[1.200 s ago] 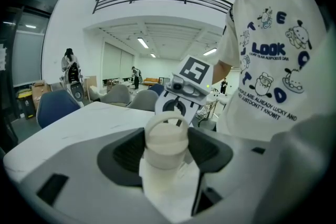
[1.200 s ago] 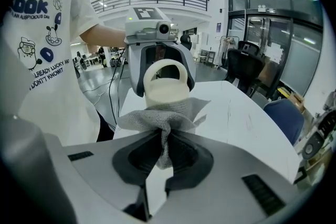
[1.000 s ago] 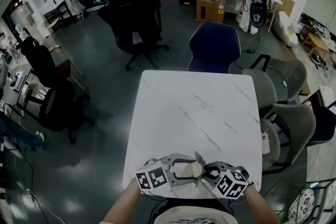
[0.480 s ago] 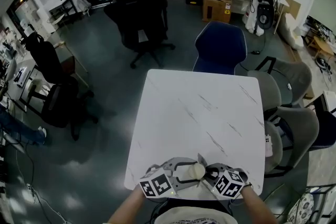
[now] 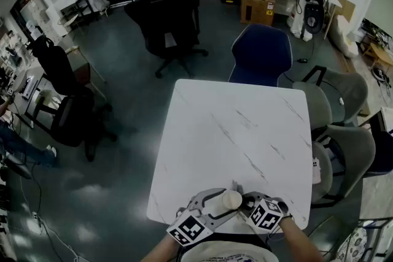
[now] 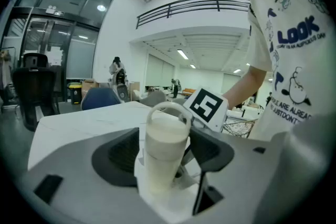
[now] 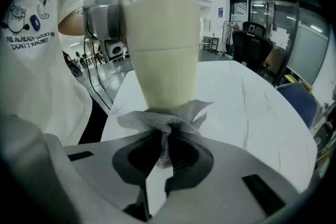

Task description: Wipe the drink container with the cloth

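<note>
A cream drink container (image 6: 164, 150) with a loop handle on its lid stands between the jaws of my left gripper (image 6: 167, 155), which is shut on it. In the head view the container (image 5: 229, 200) sits over the white table's near edge, between my left gripper (image 5: 212, 208) and my right gripper (image 5: 244, 205). My right gripper (image 7: 164, 147) is shut on a bunched grey-white cloth (image 7: 167, 120). The cloth presses against the lower side of the container (image 7: 164, 44), which fills the right gripper view.
The white marble-look table (image 5: 236, 132) stretches away from me. A blue chair (image 5: 261, 55) stands at its far side and grey chairs (image 5: 344, 150) along its right. Black office chairs (image 5: 169, 21) stand on the floor to the left.
Both grippers and the container have stayed together at the table's near edge. My left gripper has turned a little, its marker cube now lower in view. The head view has shifted slightly.
</note>
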`<action>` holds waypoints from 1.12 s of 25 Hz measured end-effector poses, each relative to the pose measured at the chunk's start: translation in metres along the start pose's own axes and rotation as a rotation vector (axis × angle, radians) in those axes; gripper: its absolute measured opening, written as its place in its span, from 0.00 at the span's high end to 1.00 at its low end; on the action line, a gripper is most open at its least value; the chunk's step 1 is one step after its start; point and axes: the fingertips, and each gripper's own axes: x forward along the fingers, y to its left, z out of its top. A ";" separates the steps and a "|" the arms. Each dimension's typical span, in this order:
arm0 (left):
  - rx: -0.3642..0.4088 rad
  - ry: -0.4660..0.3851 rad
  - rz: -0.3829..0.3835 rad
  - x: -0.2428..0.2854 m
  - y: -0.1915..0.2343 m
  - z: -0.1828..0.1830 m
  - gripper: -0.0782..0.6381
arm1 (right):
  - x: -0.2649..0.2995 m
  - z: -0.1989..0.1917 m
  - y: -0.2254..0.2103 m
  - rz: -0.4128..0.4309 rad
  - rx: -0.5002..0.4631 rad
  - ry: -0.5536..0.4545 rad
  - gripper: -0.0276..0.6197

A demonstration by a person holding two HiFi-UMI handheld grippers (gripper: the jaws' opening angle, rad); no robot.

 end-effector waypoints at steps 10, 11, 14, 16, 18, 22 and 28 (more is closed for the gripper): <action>-0.088 -0.036 0.144 0.003 0.000 0.001 0.50 | 0.011 -0.007 0.002 0.005 0.037 0.006 0.90; -0.090 -0.037 0.155 0.002 0.000 0.001 0.50 | 0.012 -0.007 0.002 0.003 0.039 0.007 0.90; -0.093 -0.038 0.168 0.000 0.001 0.001 0.50 | 0.014 -0.007 0.002 -0.002 0.043 0.008 0.90; -0.089 -0.039 0.159 0.001 0.001 0.001 0.50 | 0.013 -0.007 0.002 -0.004 0.046 0.006 0.90; -0.074 -0.039 0.140 0.001 0.000 0.000 0.50 | 0.013 -0.008 0.003 -0.002 0.044 0.005 0.90; -0.027 -0.031 0.077 0.001 0.000 -0.002 0.50 | 0.009 -0.003 0.006 0.005 0.034 -0.010 0.90; 0.029 -0.002 -0.045 -0.001 -0.002 -0.005 0.51 | -0.007 0.010 0.013 0.014 0.002 -0.042 0.90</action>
